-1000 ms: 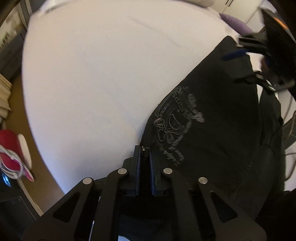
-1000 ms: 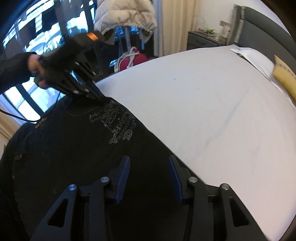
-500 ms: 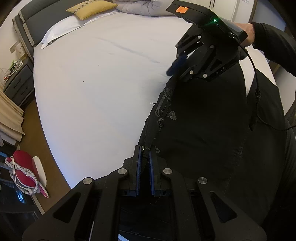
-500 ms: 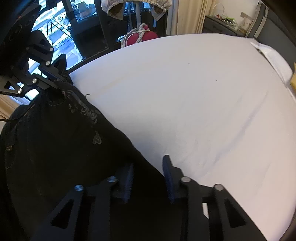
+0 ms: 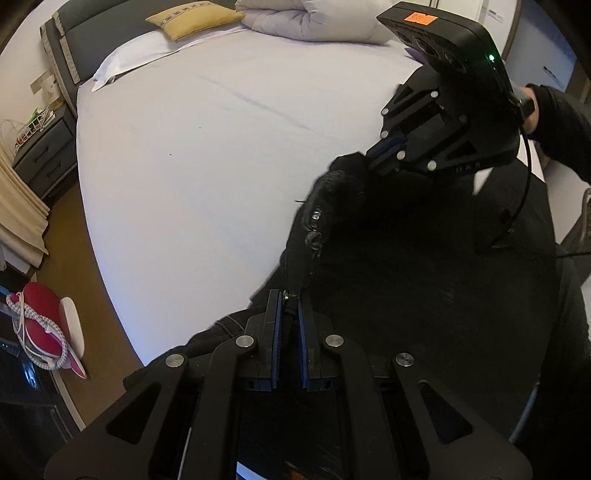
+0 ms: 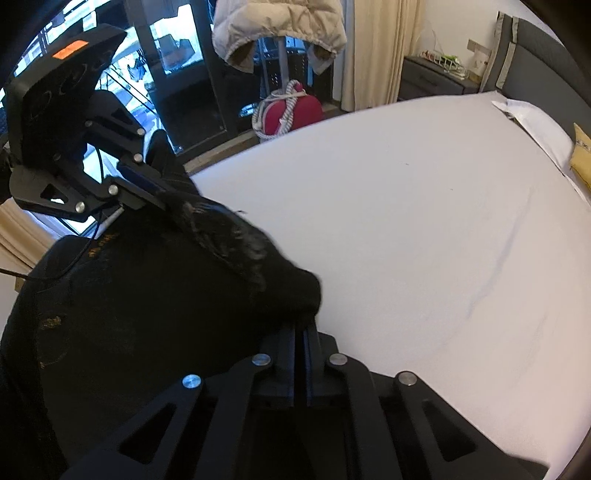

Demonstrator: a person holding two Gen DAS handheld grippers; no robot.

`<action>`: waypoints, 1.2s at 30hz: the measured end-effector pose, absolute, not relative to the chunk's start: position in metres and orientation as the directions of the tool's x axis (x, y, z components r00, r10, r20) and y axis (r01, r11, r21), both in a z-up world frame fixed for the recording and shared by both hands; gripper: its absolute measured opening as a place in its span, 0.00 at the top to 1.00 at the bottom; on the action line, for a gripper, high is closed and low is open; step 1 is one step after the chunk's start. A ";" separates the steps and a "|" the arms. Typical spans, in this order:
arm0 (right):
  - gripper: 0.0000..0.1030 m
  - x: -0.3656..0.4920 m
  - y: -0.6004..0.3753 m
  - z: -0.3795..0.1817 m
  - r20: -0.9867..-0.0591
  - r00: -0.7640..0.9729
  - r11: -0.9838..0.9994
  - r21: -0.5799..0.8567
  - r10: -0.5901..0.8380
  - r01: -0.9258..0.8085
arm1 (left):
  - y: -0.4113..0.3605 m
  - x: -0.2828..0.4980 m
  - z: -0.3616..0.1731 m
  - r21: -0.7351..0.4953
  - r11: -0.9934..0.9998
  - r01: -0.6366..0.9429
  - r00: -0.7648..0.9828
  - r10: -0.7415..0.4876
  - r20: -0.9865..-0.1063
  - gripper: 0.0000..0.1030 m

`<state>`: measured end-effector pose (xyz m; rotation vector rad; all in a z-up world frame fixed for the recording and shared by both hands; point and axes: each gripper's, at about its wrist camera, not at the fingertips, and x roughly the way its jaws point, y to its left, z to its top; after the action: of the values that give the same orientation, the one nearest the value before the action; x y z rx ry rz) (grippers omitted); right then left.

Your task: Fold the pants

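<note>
Black pants (image 5: 406,266) are held up over the near edge of a bed (image 5: 221,155) covered with a white sheet, their top edge stretched between the two grippers. The left gripper (image 5: 290,299) is seen clamped on one end of that edge, blue-padded fingers (image 5: 275,332) drawn together on the cloth beside a small metal rivet. The right gripper (image 6: 300,332) has just been closing and is now pinched on a bunched fold of the same black fabric, its fingers (image 6: 291,354) nearly touching with cloth caught at the tips. In the left wrist view the right gripper (image 5: 386,153) is seen up at the right, held by a hand (image 5: 528,110) in a dark sleeve, its cable hanging down over the pants. Grey printed lettering is partly seen on the crumpled cloth between the grips. The rest of the garment hangs dark below the grippers. At the head of the bed a yellow pillow (image 5: 192,16) and a folded white duvet (image 5: 310,18) are noted. On the floor beside the bed a red object wrapped in white cord (image 5: 37,325) is seen. A pale padded jacket (image 6: 280,29) is hung on a stand by the window.
</note>
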<state>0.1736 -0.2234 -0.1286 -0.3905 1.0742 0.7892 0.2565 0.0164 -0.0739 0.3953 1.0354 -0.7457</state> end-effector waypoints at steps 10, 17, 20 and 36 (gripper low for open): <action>0.95 0.048 -0.187 -0.120 -0.897 0.283 0.573 -0.041 0.340 -0.818 | 0.027 0.166 -0.050 -0.005 0.664 0.748 0.308 -0.354 -0.883 0.94; 0.96 -0.066 -0.182 -0.131 -0.902 0.382 0.469 -0.255 0.199 -0.846 | 0.022 0.067 -0.064 0.059 0.559 0.827 0.265 -0.296 -0.918 0.94; 0.96 -0.109 -0.171 -0.144 -0.885 0.453 0.376 -0.385 0.109 -0.843 | 0.011 0.028 -0.076 0.087 0.506 0.858 0.253 -0.269 -0.929 0.94; 0.96 -0.195 -0.149 -0.183 -0.809 0.586 0.239 -0.576 -0.031 -0.782 | 0.009 -0.042 -0.092 0.177 0.397 0.900 0.274 -0.203 -0.940 0.94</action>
<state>-0.1945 -0.1488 -0.1832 -1.2373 0.8172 0.6008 -0.0418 0.0087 -0.0923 0.8514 1.0153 -0.8771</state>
